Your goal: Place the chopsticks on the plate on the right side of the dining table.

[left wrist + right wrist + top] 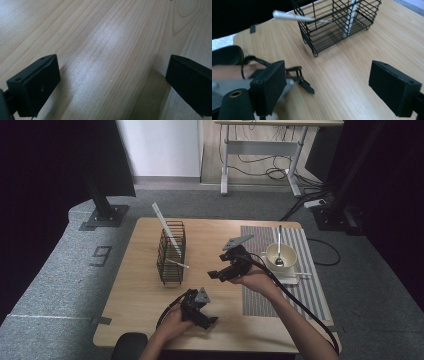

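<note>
A black wire basket [170, 253] stands left of centre on the wooden table [135, 290]. One long white stick [165, 226] leans up out of it, and a shorter white stick [179, 264] pokes out through its near side. My right gripper [218, 266] hovers at mid-table with its jaws pointing left toward the basket. In the right gripper view the right gripper [327, 85] is open and empty, with the basket [337, 22] ahead. My left gripper [209, 321] rests near the front edge. The left gripper [112, 82] stands open over bare wood.
A cream cup [281, 255] with a spoon [279, 245] in it sits on a white tray [292, 279], on a striped mat [310, 290] at the table's right. Another white stick [301, 274] lies on the tray. Black stands and a desk frame stand behind the table.
</note>
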`<state>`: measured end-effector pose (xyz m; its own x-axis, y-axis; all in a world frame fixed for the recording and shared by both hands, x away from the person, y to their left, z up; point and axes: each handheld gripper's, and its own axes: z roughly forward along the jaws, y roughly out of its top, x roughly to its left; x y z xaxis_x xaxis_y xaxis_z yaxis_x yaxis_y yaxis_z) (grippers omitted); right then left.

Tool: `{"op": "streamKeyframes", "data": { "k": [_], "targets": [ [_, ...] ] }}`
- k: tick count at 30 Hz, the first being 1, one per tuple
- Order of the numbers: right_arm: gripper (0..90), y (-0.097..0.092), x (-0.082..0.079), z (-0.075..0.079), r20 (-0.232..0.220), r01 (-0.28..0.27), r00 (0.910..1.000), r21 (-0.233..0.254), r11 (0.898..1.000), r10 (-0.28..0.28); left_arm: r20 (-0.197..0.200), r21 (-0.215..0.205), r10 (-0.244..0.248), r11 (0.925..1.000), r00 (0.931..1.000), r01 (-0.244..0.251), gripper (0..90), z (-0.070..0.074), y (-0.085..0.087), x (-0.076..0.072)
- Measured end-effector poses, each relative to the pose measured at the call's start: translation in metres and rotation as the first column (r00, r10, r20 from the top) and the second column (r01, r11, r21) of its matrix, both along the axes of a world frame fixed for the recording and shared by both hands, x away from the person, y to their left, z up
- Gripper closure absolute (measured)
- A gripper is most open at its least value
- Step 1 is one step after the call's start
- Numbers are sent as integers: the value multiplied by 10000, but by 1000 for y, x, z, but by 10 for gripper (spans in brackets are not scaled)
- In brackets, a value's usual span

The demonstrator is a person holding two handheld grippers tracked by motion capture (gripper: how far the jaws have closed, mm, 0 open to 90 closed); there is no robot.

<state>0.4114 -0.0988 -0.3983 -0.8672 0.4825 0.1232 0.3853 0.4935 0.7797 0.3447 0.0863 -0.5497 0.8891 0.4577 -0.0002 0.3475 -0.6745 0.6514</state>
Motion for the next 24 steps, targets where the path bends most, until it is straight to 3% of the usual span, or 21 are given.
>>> {"op": "streamKeyframes", "data": {
  "k": [2,4,10,13,19,24],
  "targets": [
    [154,5,2,2,-152,-78,9999,142,9999,80,1,2,-5,10000,10000,5,0,0,0,0],
    [136,12,3,4,-39,-31,10000,13,10000,31,-6,39,-42,10000,10000,42,0,0,0,0],
    [195,29,4,8,111,-357,9993,-103,9993,358,-18,64,-107,9999,9999,107,0,0,0,0],
    [152,39,6,8,-137,-554,9984,-129,9984,552,-15,65,-118,9999,9999,118,0,0,0,0],
    [176,54,8,10,-238,-684,9974,54,9976,685,-21,29,-100,9999,9999,100,0,0,0,0],
    [246,66,8,11,99,-702,9975,-326,9970,706,-36,-25,-64,10000,10000,64,0,0,0,-1]
  ]
}}
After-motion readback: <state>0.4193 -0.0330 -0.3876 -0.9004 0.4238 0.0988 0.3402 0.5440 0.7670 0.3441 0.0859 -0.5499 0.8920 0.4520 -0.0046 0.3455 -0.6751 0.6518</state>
